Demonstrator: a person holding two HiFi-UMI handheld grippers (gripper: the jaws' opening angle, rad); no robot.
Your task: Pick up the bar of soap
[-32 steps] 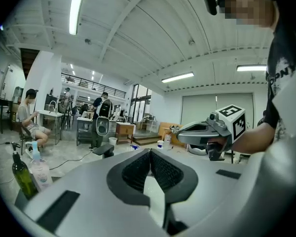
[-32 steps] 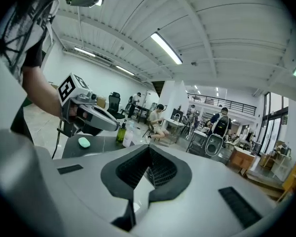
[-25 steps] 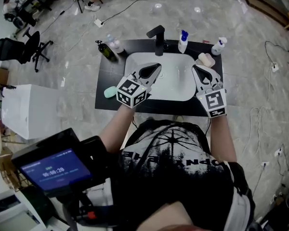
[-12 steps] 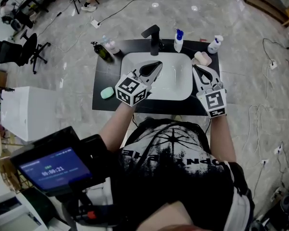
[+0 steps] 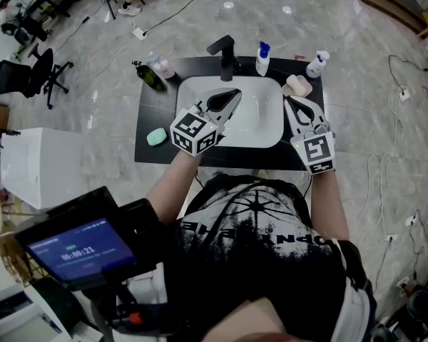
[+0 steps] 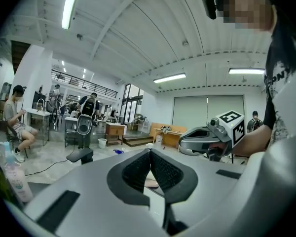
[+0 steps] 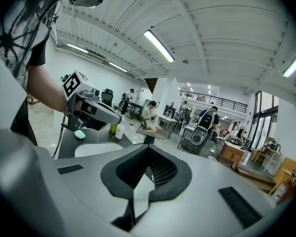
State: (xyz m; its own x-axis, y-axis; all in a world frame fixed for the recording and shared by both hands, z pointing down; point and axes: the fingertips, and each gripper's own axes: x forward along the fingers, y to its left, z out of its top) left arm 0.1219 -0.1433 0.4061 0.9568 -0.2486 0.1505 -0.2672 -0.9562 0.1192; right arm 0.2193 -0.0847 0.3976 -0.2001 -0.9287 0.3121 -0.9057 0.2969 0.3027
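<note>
Green bar of soap lies untouched at the left end of the black worktop.
The soap sits left of the white sink, well apart from both tools. The left gripper hangs over the basin, fingers pressed together with nothing between them. The right gripper is over the sink's right rim, its fingers also together and empty.

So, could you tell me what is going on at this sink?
A person stands at a white sink set in a black counter, holding a gripper in each hand. The left gripper and right gripper both hover over the basin, shut and empty. The green bar of soap lies untouched on the counter, left of the sink.
</note>
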